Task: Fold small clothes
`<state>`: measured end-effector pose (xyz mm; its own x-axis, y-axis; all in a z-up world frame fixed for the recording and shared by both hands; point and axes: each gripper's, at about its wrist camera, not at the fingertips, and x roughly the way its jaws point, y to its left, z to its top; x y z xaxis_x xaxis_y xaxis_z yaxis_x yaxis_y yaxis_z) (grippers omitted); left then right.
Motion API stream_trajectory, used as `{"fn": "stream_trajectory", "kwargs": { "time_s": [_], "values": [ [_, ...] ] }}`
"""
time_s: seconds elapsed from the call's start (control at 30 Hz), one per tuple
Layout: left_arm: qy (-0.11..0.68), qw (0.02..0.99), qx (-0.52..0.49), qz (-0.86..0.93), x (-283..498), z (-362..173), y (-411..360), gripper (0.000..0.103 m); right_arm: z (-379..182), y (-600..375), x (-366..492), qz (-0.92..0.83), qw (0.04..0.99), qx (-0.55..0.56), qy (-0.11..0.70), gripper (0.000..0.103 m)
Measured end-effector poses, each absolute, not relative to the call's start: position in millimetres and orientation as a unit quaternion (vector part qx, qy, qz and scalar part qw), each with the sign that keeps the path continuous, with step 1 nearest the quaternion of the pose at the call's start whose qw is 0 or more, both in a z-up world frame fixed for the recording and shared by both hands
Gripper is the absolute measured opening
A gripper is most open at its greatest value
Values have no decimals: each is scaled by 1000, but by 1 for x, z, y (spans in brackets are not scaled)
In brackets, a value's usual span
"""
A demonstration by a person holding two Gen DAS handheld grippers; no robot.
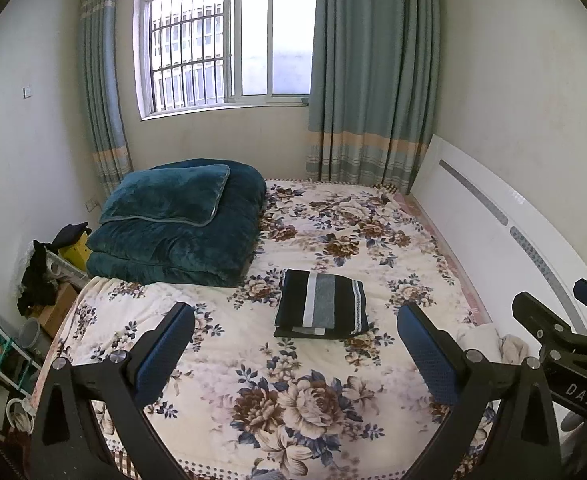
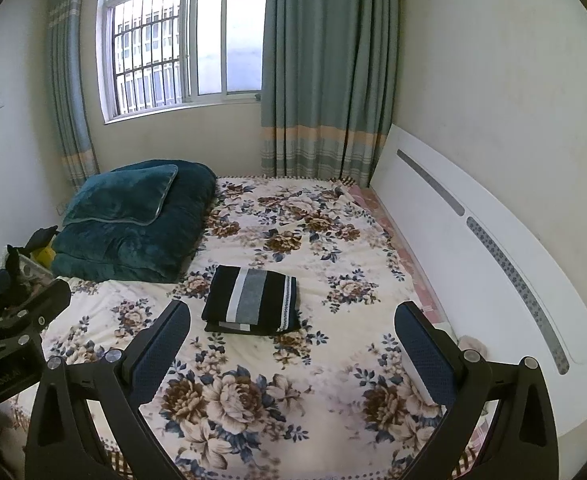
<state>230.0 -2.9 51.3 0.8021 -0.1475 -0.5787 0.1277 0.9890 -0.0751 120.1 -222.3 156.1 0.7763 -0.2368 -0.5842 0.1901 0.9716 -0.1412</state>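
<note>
A folded black garment with white and grey stripes (image 1: pixel 321 305) lies flat on the floral bedspread (image 1: pixel 313 408), mid-bed; it also shows in the right wrist view (image 2: pixel 252 301). My left gripper (image 1: pixel 295 350) is open and empty, held above the near part of the bed, short of the garment. My right gripper (image 2: pixel 292 350) is open and empty too, also short of the garment. The right gripper shows at the right edge of the left wrist view (image 1: pixel 553 320); the left gripper shows at the left edge of the right wrist view (image 2: pixel 17 312).
A folded teal quilt with a pillow (image 1: pixel 177 224) sits at the far left of the bed. A white headboard (image 1: pixel 505 236) runs along the right. A pale crumpled cloth (image 1: pixel 489 342) lies by the headboard. Clutter and boxes (image 1: pixel 49 280) stand on the floor left of the bed.
</note>
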Motion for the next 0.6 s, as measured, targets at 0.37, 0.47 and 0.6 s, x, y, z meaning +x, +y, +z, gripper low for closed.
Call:
{"fn": "stream_trajectory", "kwargs": {
  "time_s": [0.37,0.47,0.6],
  "values": [
    [302,951,-12,-57,226,50,0,103,156,-216,119,-111,943,-36,312,103],
    [299,953,-1,-42,225,51,-3,103,156,-216,117,-112,943,-34,312,103],
    [298,954,3,-34,222,51,-4,103,156,-216,118,-112,943,-35,311,103]
  ]
}}
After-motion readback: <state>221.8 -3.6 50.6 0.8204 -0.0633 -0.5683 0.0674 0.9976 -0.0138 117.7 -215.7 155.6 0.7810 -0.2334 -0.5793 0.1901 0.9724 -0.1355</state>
